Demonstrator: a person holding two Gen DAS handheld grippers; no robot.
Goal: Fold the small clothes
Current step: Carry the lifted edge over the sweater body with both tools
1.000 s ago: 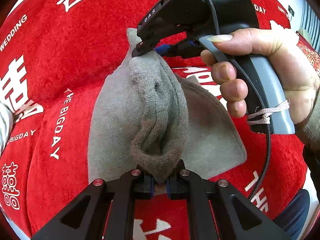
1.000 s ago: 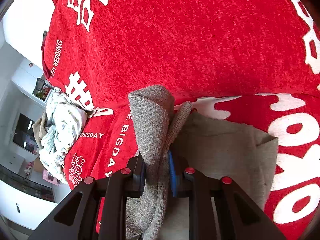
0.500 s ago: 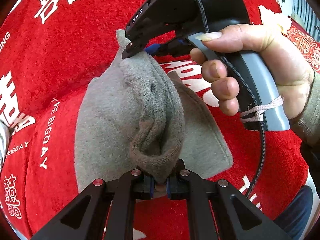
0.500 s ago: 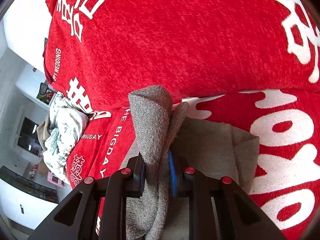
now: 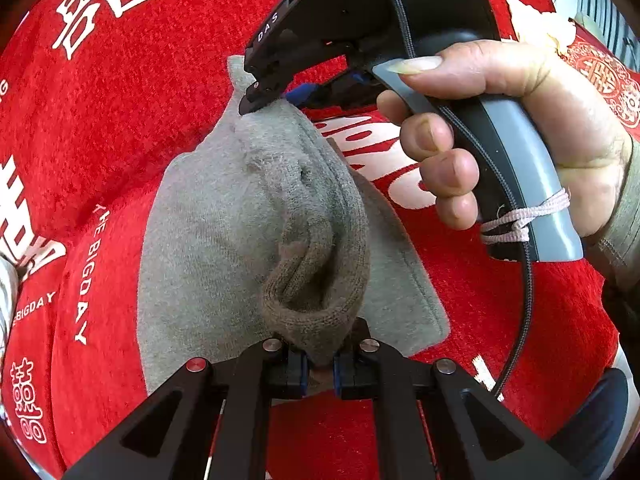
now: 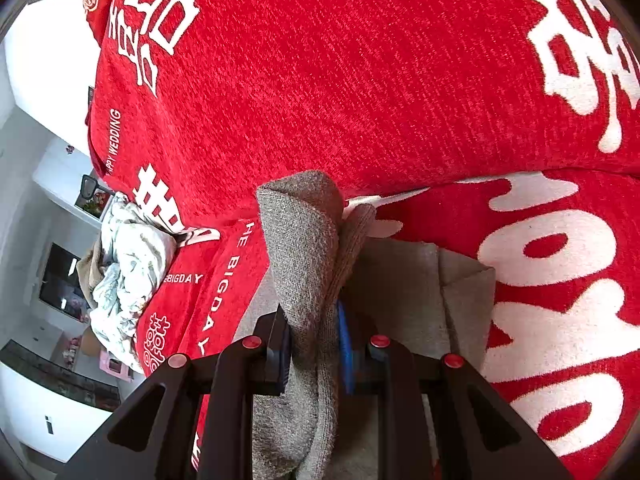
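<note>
We pinch the grey knitted garment at opposite ends, left gripper and right gripper jaws both clamped on bunched fabric that hides our pads. It sags over the red wedding-print blanket; crumpled pale laundry lies beyond.

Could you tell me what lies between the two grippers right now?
In the left wrist view, only the grey garment spans it, pinched by the left gripper and right gripper.
</note>
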